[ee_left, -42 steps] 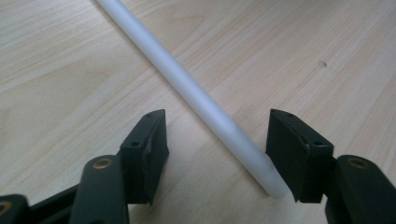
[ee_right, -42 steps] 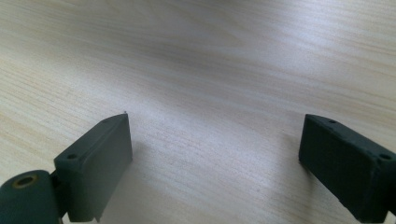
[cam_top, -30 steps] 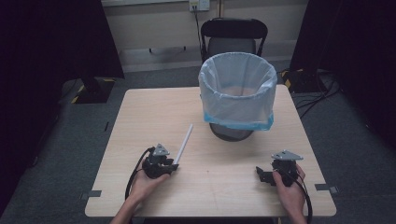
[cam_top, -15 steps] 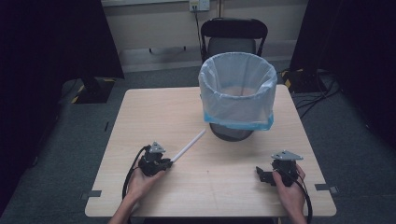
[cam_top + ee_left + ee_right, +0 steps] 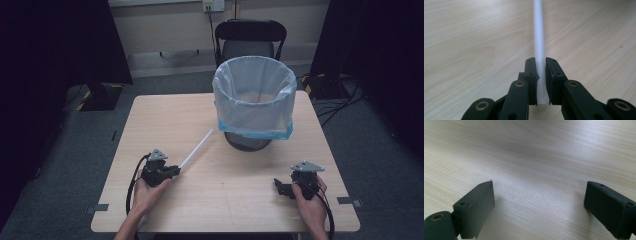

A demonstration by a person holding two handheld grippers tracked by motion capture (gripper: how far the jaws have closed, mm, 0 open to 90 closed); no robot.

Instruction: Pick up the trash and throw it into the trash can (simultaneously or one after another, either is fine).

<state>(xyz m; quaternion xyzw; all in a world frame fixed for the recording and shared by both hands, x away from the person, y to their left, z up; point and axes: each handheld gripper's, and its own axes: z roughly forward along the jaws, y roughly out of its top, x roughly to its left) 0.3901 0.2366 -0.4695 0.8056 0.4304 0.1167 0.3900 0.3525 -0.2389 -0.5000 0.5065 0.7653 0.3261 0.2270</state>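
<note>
The left gripper [image 5: 541, 82] has just closed its jaws on the near end of the thin white plastic tube [image 5: 196, 150], whose long axis slants toward the upper right of the high view, at the bag-lined round bin [image 5: 255, 102]. The right gripper [image 5: 539, 207] idles with jaws spread, over the pale wooden surface [image 5: 165, 117].

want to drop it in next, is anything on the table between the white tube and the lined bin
Nothing visible does. The left gripper is shut on the near end of the white tube, whose far end points toward the lined bin. The table between them is bare wood; the bin's rim stands above the tube.
</note>
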